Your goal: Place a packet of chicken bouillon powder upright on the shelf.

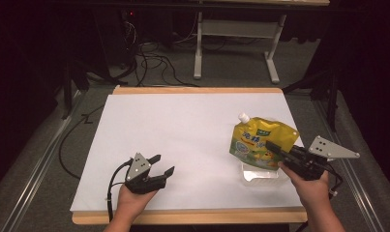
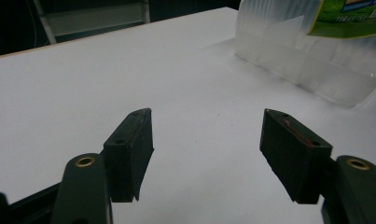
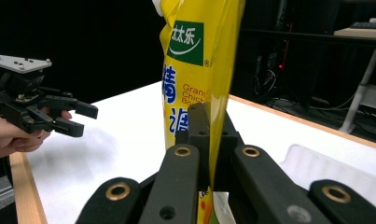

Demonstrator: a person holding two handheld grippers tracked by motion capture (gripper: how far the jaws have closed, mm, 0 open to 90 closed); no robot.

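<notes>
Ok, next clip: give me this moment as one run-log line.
left gripper: open, idle | right gripper: shut on yellow spouted pouch, held above clear plastic tray | surface: white table

Yellow pouch (image 1: 261,142) with green logo, white cap; clear, perhaps frosted, tray (image 1: 260,174); white tabletop (image 1: 183,135).

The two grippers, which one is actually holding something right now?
The right gripper, at the table's right side: its jaws are shut on the yellow pouch. The left gripper has its jaws apart over bare white table.

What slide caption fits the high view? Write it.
Right tongs hold a yellow pouch above a clear tray; left tongs open.
</notes>
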